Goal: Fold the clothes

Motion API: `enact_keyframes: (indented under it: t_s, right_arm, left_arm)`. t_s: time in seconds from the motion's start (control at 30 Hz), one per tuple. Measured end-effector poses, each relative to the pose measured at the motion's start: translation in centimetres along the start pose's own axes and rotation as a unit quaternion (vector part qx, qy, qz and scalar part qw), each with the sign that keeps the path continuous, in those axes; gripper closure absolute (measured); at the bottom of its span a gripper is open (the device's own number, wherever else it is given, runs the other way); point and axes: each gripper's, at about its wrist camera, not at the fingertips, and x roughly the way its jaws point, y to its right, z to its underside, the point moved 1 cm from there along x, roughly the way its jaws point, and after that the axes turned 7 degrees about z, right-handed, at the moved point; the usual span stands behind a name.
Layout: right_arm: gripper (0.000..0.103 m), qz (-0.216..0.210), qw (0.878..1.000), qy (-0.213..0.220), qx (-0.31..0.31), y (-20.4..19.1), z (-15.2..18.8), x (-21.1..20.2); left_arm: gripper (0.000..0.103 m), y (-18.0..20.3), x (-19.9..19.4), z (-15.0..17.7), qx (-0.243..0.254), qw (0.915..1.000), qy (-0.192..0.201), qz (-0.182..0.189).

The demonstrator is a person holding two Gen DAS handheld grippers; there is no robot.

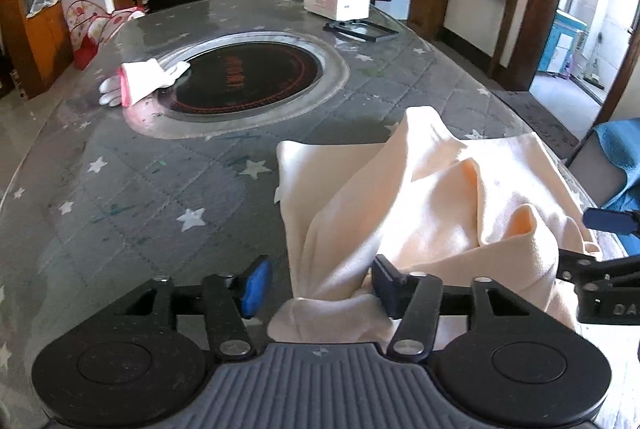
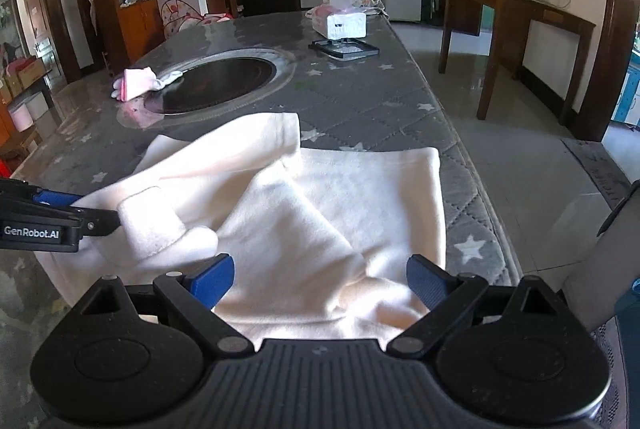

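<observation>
Cream fleece garment (image 2: 320, 197) is being spread rumpled on the near end of the grey star-print quilted table cover (image 2: 360, 101). A bunched fold is being loosely straddled by the left gripper (image 1: 316, 287), fingers spread. Right gripper (image 2: 320, 279) is being held wide apart over the hem.

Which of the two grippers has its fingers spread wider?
The right gripper: its fingers stand farther apart over the cream garment; the left gripper is narrower.
</observation>
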Motion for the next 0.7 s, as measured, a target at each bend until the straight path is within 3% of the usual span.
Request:
enact_keyframes:
  t_s: [0.17, 0.33, 0.7]
  right_arm:
    - [0.007, -0.007, 1.0, 0.008, 0.002, -0.1, 0.4, -1.4]
    - [0.007, -0.007, 1.0, 0.022, 0.013, 0.0, 0.4, -2.9]
    - [0.005, -0.022, 0.999, 0.036, 0.02, -0.3, 0.9, -5.3]
  left_arm:
    - [0.021, 0.0, -1.2, 0.5, -0.007, 0.9997, 0.012, -0.018]
    - [0.012, 0.3, -2.8, 0.8, -0.011, 0.9993, 0.026, -0.025]
    - [0.005, 1.2, -5.0, 1.9, 0.001, 0.9982, 0.045, -0.04]
